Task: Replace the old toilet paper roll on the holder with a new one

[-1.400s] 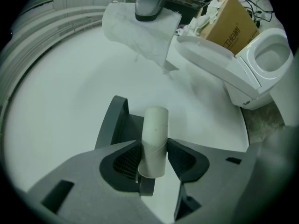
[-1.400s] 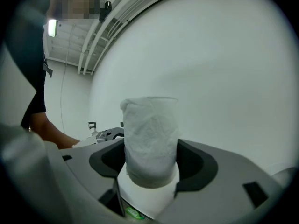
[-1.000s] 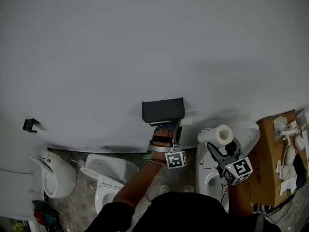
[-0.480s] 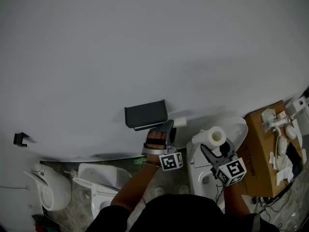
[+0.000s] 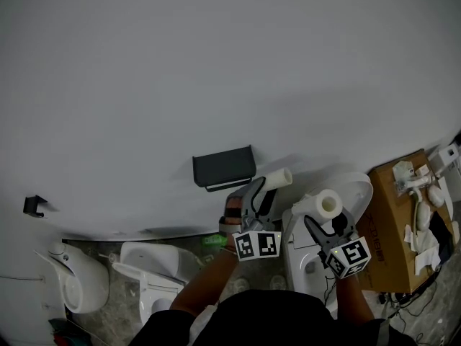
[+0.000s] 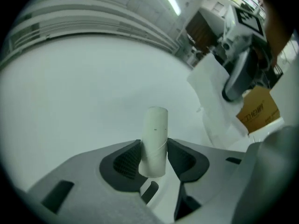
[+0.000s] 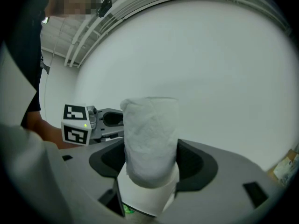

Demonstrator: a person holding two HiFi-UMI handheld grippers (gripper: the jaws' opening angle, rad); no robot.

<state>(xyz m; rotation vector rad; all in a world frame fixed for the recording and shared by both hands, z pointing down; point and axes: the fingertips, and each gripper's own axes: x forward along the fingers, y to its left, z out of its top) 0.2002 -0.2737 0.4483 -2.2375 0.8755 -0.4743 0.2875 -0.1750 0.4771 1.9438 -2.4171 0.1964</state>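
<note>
Now | right gripper (image 7: 149, 161) clamped on new toilet paper roll (image 7: 150, 134), roll standing up between jaws, over white toilet (image 5: 311, 259) | left gripper (image 6: 154, 157) pinching empty roll core (image 6: 155, 134) | core just right of black holder (image 5: 224, 168), not touching | holder mounted on grey wall (image 5: 216, 63)

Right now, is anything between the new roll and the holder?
Yes. In the head view, the left claw, gripping the old tube, sits between the new roll and the holder.
</note>
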